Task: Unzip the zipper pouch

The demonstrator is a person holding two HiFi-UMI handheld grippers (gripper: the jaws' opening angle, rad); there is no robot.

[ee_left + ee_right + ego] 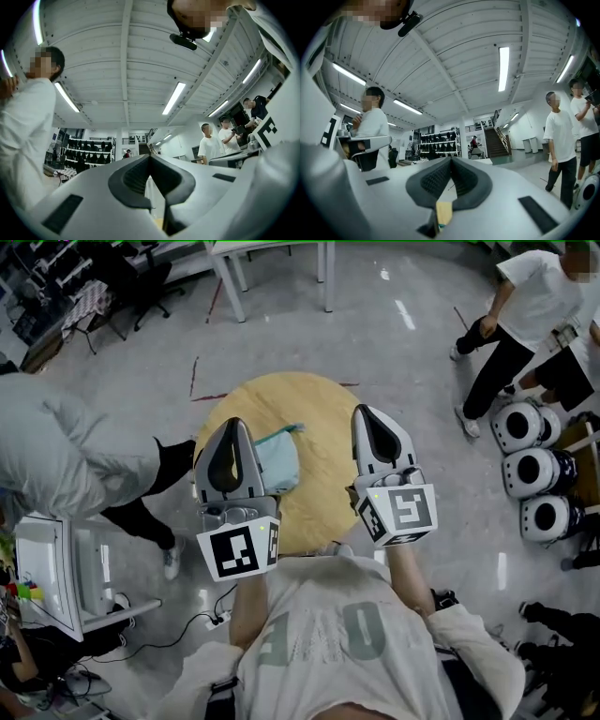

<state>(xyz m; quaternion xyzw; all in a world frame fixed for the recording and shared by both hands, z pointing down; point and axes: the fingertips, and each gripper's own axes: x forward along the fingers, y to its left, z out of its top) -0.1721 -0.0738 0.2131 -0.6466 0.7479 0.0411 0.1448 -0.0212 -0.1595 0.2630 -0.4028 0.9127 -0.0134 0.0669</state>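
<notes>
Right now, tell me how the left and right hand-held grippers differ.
The left hand-held gripper covers the left edge of the pale blue pouch in the head view; the right hand-held gripper stands clear of it, bare table between. The left one's marker cube sits lower in that view than the right one's. Both are shut and empty.

Head view, looking steeply down. Round light-wood table [323, 442] at centre on a grey floor. A pale teal fabric pouch [281, 465] lies on its left half, its left edge hidden behind the left gripper [232, 426]. Whether the two touch cannot be told from here. Right gripper [366, 413] is over the table's right edge, well apart from the pouch. Both white grippers point away from the operator, jaws together. A person in a grey jacket [56, 456] stands at left; a person in a white shirt [530, 296] at upper right.
</notes>
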